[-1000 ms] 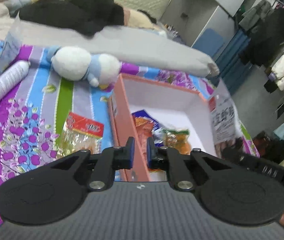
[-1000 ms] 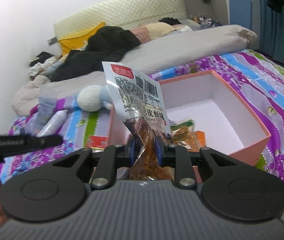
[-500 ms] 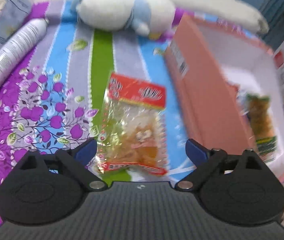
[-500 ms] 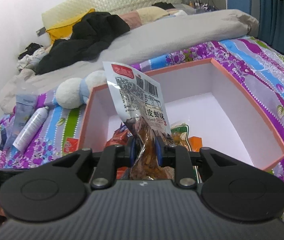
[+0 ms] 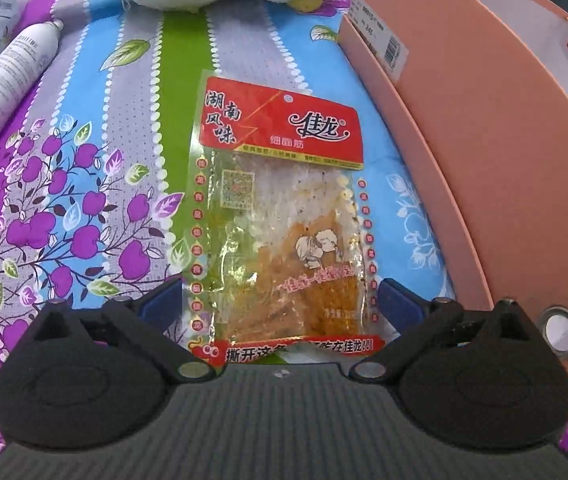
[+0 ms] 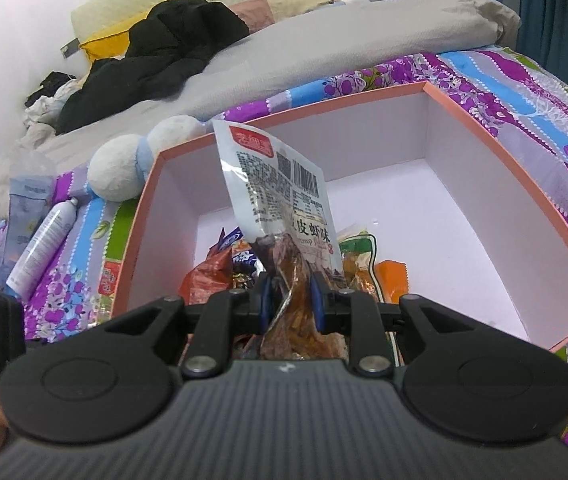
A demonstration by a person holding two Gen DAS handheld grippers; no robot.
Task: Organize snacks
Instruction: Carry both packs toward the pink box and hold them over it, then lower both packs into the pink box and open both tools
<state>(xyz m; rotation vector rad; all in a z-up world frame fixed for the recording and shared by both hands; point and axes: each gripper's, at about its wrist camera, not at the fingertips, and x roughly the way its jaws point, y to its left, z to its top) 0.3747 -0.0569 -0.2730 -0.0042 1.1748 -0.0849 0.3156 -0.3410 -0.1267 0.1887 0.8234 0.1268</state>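
L gripper (image 5: 280,304): jaws spread wide, having just been opening; bottom end of red-top snack pack (image 5: 280,216) is sitting btwn the pads, not pinched.
Pack axis: running straight away from the fingers, red header at far end, lying flat on bedspread (image 5: 84,216) just left of pink box (image 5: 483,168).
R gripper (image 6: 291,304): clamping a shrimp-flavour bag (image 6: 280,200), hanging over the box, above snacks already inside.
Nearer hand: L, by my read.
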